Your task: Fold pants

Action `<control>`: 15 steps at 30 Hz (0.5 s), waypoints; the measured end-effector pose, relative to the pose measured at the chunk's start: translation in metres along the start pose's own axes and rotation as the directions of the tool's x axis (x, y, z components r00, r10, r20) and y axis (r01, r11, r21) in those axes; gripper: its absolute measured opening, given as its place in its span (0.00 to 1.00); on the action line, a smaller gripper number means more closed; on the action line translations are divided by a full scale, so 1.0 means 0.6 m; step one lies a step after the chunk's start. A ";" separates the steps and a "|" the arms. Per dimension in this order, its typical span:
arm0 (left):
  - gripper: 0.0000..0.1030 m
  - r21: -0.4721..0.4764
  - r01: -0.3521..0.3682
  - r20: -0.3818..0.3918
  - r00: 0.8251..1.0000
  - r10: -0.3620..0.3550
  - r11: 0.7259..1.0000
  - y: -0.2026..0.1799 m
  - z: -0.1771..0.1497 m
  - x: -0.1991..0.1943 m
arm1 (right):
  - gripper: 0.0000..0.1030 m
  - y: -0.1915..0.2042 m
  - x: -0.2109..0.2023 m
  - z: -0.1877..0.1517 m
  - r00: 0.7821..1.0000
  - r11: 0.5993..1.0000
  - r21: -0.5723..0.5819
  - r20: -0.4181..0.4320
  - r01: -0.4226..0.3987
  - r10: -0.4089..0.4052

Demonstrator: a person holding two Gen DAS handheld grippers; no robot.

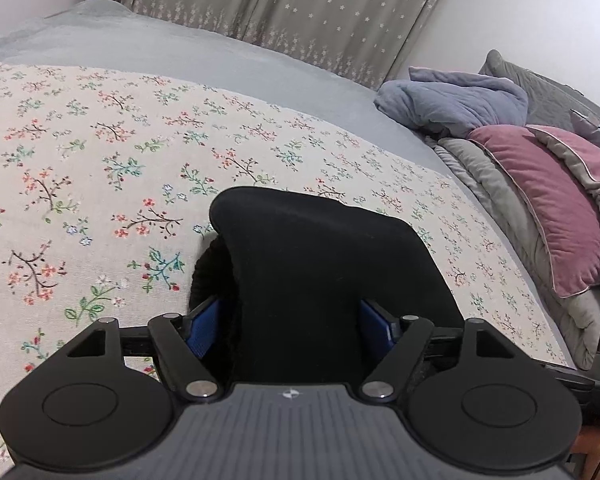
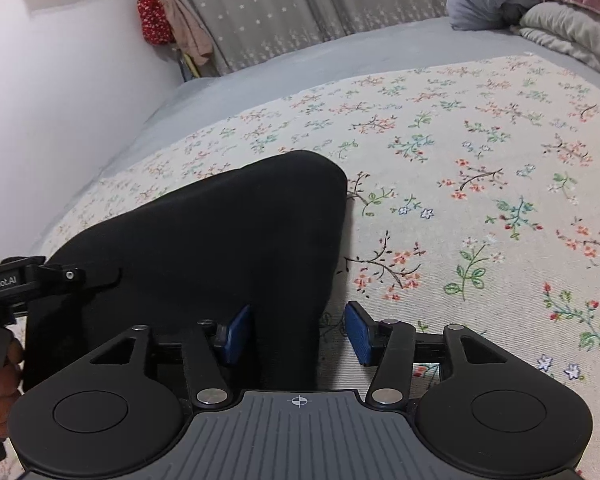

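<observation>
The black pants (image 1: 320,264) lie folded in a compact bundle on the floral cloth (image 1: 100,160). My left gripper (image 1: 290,326) is open, its blue pads (image 1: 204,328) standing on either side of the near end of the bundle. In the right wrist view the pants (image 2: 220,240) fill the left centre. My right gripper (image 2: 296,332) is open; its left blue pad (image 2: 236,334) rests against the fabric and the right pad (image 2: 360,334) stands clear over the cloth. The left gripper's body (image 2: 24,280) shows at the left edge, held by a hand.
The floral cloth (image 2: 480,200) covers a grey bed sheet (image 1: 180,52). Bundled blue, pink and grey bedding (image 1: 540,168) lies at the right side of the bed. Starred curtains (image 1: 300,8) hang behind. A white wall (image 2: 60,100) runs along the left, with red and pink items (image 2: 168,24) hanging.
</observation>
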State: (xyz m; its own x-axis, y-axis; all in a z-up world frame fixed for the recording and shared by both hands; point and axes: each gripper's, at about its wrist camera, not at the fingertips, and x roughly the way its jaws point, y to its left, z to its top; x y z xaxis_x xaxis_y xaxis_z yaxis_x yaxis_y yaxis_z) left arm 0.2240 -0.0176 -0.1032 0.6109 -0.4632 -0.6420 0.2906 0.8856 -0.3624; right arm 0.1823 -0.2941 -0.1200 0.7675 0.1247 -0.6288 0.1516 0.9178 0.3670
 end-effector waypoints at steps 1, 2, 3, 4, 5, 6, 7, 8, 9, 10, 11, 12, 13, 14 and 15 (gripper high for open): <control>0.81 0.003 -0.009 0.006 1.000 0.009 1.000 -0.001 0.001 -0.005 | 0.48 0.001 -0.002 0.000 1.000 1.000 -0.003 0.005 0.009 -0.009; 0.80 0.010 -0.020 0.017 1.000 0.020 1.000 -0.003 0.001 -0.012 | 0.48 0.006 -0.006 0.000 1.000 1.000 -0.011 0.010 0.021 -0.021; 0.80 0.019 -0.035 0.031 0.999 0.034 0.999 -0.005 0.002 -0.017 | 0.48 0.011 -0.012 0.000 0.999 0.999 -0.027 0.021 0.039 -0.038; 0.80 0.032 -0.050 0.050 0.998 0.049 0.998 -0.010 0.001 -0.027 | 0.48 0.019 -0.019 -0.001 0.997 0.996 -0.054 0.038 0.065 -0.063; 0.80 0.050 -0.060 0.070 0.996 0.056 0.997 -0.015 0.001 -0.034 | 0.48 0.029 -0.027 -0.001 0.994 0.992 -0.085 0.061 0.093 -0.088; 0.80 0.073 -0.069 0.094 0.994 0.062 0.995 -0.022 -0.001 -0.043 | 0.48 0.038 -0.036 -0.002 0.991 0.987 -0.114 0.086 0.115 -0.106; 0.80 0.106 -0.083 0.124 0.990 0.070 0.991 -0.033 -0.005 -0.051 | 0.48 0.049 -0.045 -0.002 0.987 0.981 -0.141 0.113 0.133 -0.117; 0.78 0.143 -0.095 0.150 0.986 0.073 0.985 -0.044 -0.009 -0.057 | 0.48 0.059 -0.055 -0.003 0.983 0.977 -0.161 0.137 0.141 -0.120; 0.77 0.180 -0.105 0.171 0.982 0.074 0.978 -0.054 -0.014 -0.060 | 0.48 0.069 -0.064 -0.005 0.980 0.973 -0.180 0.160 0.144 -0.116; 0.76 0.221 -0.121 0.188 0.979 0.079 0.968 -0.066 -0.020 -0.061 | 0.48 0.079 -0.069 -0.008 0.978 0.969 -0.201 0.176 0.143 -0.108; 0.75 0.260 -0.142 0.198 0.976 0.092 0.955 -0.075 -0.026 -0.059 | 0.48 0.089 -0.072 -0.013 0.978 0.964 -0.225 0.184 0.142 -0.101; 0.74 0.283 -0.160 0.203 0.974 0.104 0.946 -0.078 -0.030 -0.053 | 0.48 0.099 -0.071 -0.018 0.979 0.957 -0.252 0.182 0.141 -0.096; 0.72 0.300 -0.181 0.204 0.971 0.122 0.937 -0.080 -0.034 -0.046 | 0.47 0.108 -0.067 -0.025 0.980 0.949 -0.280 0.175 0.144 -0.097; 0.69 0.307 -0.195 0.197 0.971 0.138 0.931 -0.078 -0.036 -0.038 | 0.47 0.115 -0.060 -0.032 0.981 0.941 -0.304 0.167 0.151 -0.103; 0.68 0.307 -0.204 0.186 0.971 0.151 0.930 -0.073 -0.037 -0.029 | 0.46 0.121 -0.052 -0.039 0.982 0.932 -0.327 0.155 0.155 -0.109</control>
State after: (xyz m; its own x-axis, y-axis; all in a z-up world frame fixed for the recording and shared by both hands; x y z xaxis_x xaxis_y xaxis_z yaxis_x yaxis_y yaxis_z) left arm 0.1841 -0.0490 -0.0911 0.7742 -0.3094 -0.5522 0.3718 0.9283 0.0012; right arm 0.1545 -0.2222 -0.0897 0.8336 -0.0356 -0.5512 0.0562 0.9982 0.0205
